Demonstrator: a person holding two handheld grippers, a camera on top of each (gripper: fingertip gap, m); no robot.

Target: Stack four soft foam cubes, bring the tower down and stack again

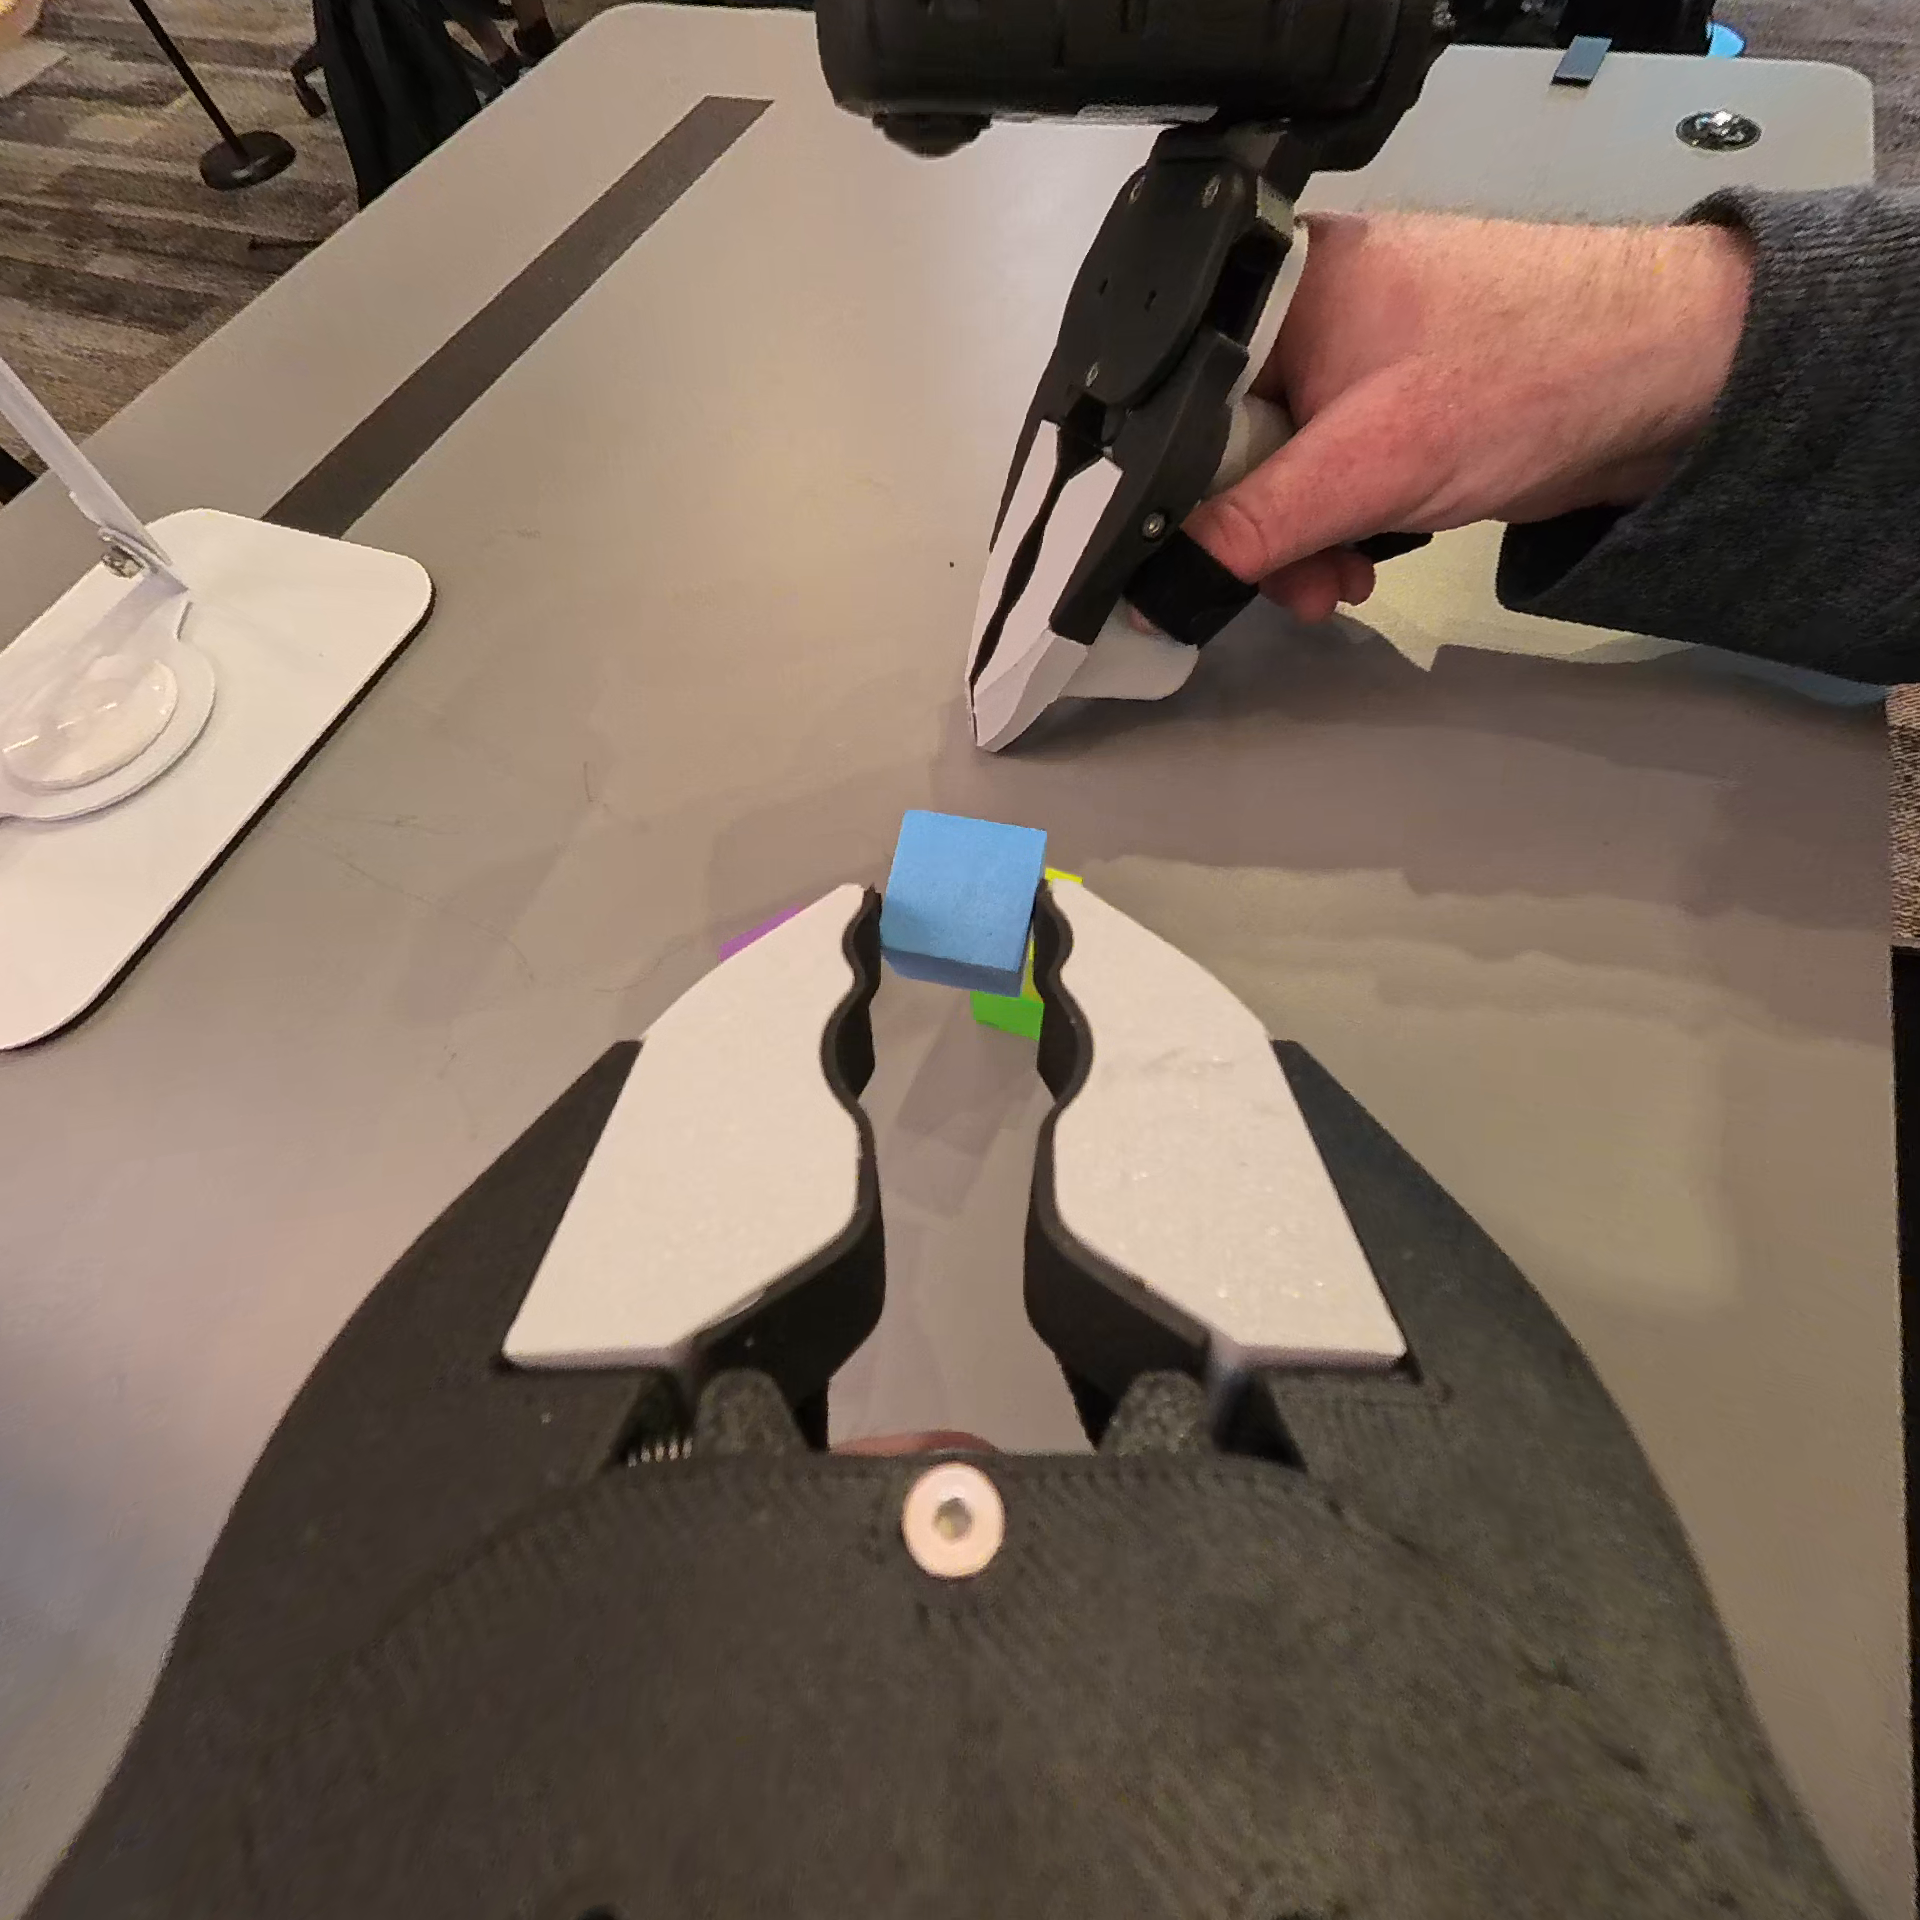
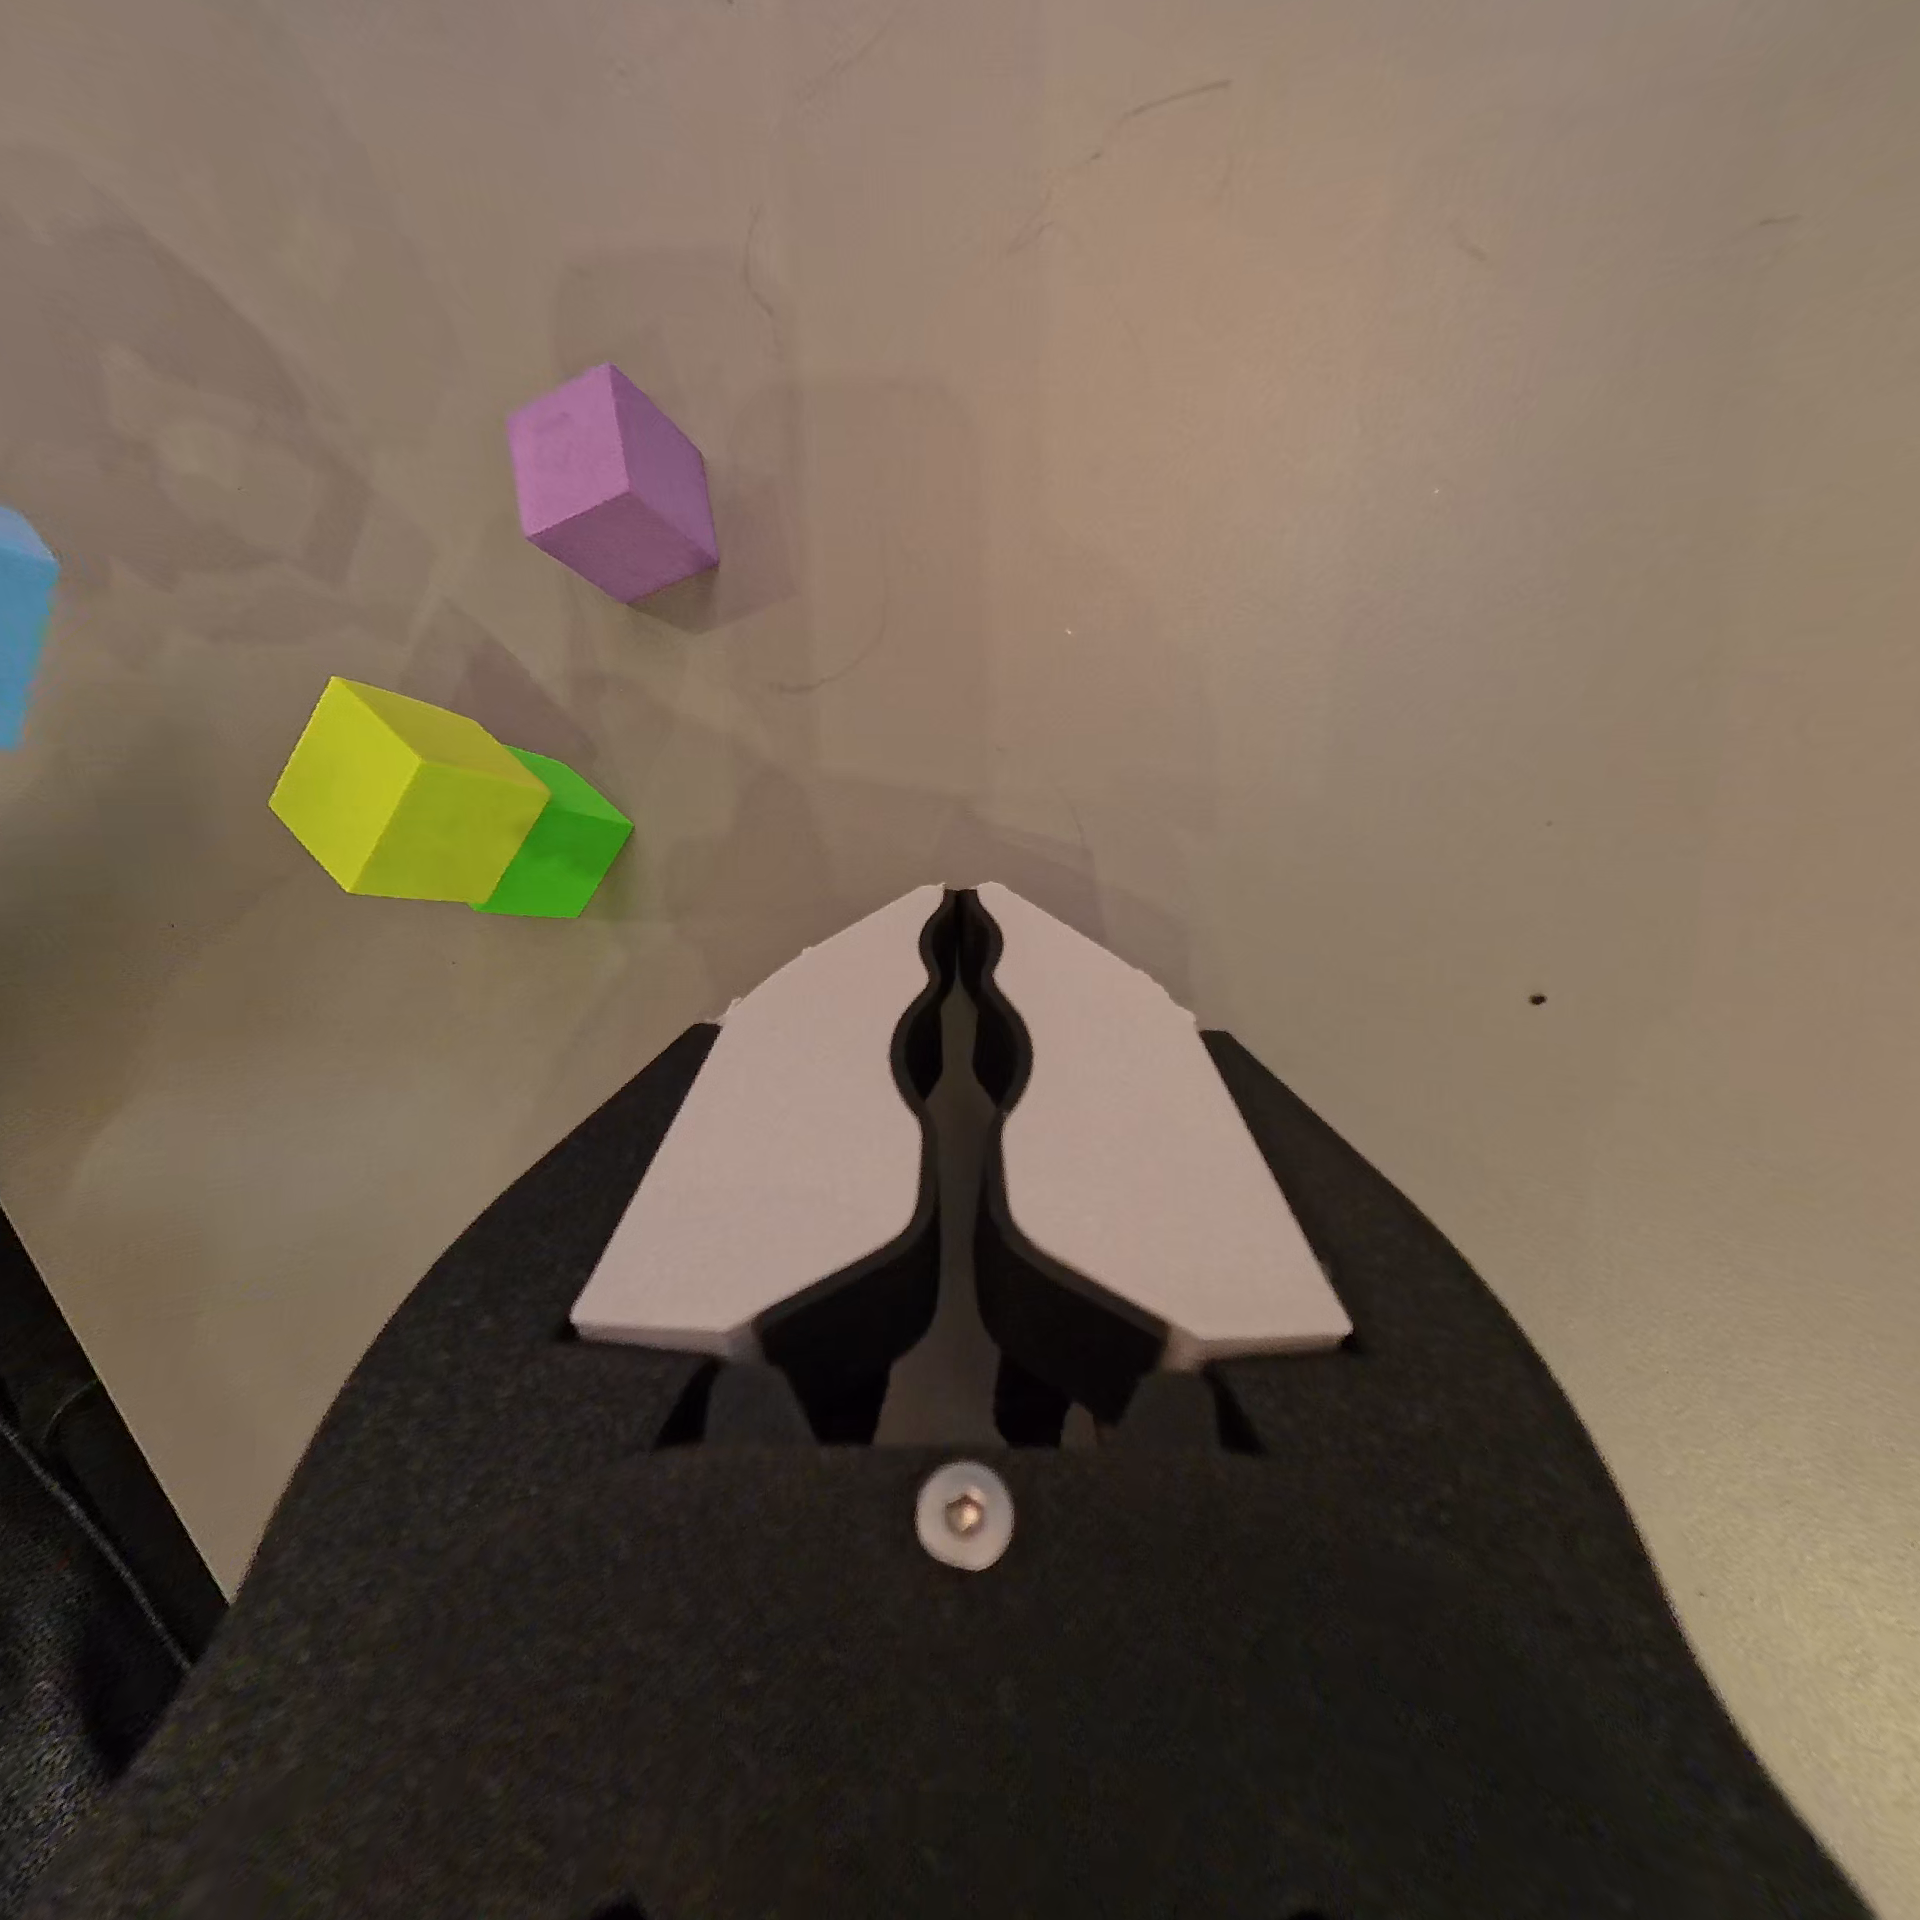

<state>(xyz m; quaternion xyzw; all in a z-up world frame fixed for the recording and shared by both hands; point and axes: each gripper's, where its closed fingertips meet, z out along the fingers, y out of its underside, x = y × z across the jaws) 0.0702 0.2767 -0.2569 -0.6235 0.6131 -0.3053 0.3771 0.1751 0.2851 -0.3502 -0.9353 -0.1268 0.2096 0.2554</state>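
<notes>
1. Far left on the grey table [image 1: 644,436] stands a white stand base [image 1: 208,727] with a clear dome on it and a thin rod slanting up from it. A dark stripe [image 1: 520,301] runs along the tabletop behind it.

2. A sliver of the purple cube [image 1: 758,928] peeks out past the left gripper's left finger. Seen from the right wrist, the purple cube [image 2: 613,483] sits alone on the table, apart from the others.

3. In the middle, the left gripper [image 1: 958,930] has the blue cube [image 1: 961,899] clamped between its two fingertips, both dark pads pressed against its sides. The cube is lifted off the table and slightly tilted.

4. Just below and to the right of the blue cube, the green cube [image 1: 1006,1013] shows between the fingers, with a corner of the yellow cube [image 1: 1062,878] above the right finger. From the right wrist, the yellow cube [image 2: 400,795] lies on top of the green cube [image 2: 556,847], shifted off to one side, so two are stacked.

5. Further right, the right gripper [image 1: 987,727] points down with its tip at the table, held by a hand [image 1: 1475,405] in a dark grey sleeve [image 1: 1787,436]. Its fingers are drawn together on nothing, which its own view [image 2: 958,894] makes plain.

6. The blue cube [image 2: 21,623] shows at that view's left edge.
</notes>
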